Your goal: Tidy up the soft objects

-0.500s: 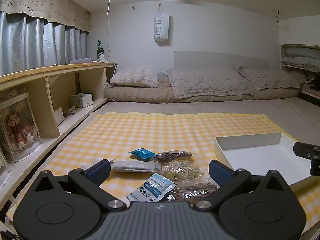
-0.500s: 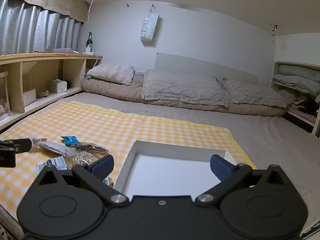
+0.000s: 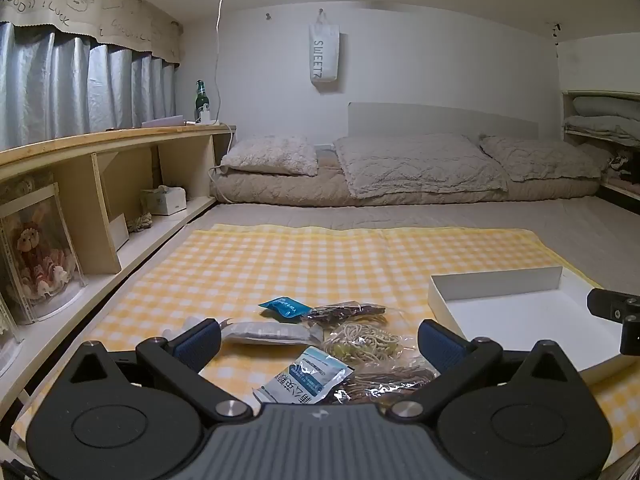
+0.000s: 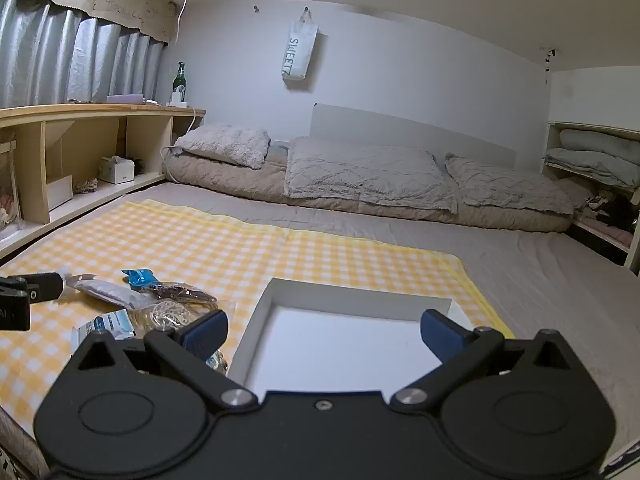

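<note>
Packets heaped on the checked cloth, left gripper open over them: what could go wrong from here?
1. The left gripper is open above overlapping packets: the white printed sachet lies against the clear bag of rubber bands, so closing may pinch two at once.
2. The clear bags look slippery and floppy; one could sag out of the grip before reaching the white box.
3. The right gripper hovers open over the box, so the arms may collide there.
</note>
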{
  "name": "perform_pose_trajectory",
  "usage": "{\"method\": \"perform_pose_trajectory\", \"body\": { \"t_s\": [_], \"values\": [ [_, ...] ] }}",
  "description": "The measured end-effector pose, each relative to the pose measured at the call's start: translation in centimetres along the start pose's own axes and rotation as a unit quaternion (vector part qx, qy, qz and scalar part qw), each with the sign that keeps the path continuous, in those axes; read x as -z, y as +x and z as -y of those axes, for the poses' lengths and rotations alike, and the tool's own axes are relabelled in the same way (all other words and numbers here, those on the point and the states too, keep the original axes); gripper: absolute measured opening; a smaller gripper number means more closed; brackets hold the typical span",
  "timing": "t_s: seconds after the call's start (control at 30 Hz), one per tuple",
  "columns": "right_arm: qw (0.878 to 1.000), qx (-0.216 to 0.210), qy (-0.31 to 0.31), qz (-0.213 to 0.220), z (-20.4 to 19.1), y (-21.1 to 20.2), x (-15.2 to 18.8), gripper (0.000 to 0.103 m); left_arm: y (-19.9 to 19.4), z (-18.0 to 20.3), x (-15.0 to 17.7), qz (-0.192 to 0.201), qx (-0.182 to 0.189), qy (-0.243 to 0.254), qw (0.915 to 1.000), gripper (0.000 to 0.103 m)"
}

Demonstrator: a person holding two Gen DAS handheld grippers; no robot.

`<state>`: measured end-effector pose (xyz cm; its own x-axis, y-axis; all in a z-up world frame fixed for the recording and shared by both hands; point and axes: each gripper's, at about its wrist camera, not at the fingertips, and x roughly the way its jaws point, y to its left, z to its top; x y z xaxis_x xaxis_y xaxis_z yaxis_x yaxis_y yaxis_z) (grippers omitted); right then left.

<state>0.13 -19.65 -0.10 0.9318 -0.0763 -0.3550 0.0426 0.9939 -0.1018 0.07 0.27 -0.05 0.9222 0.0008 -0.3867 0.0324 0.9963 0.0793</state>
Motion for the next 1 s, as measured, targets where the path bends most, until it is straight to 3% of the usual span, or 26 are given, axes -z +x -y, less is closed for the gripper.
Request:
{"method": "perform_pose_trajectory", "body": {
  "t_s": [1.0],
  "values": [
    [1.000,0.000,-0.001,-0.002,-0.02,-0.03,-0.02,0.103,-0.14,0.12,0.11,-0.001,0.002,-0.002,1.0000,0.103]
  ]
}}
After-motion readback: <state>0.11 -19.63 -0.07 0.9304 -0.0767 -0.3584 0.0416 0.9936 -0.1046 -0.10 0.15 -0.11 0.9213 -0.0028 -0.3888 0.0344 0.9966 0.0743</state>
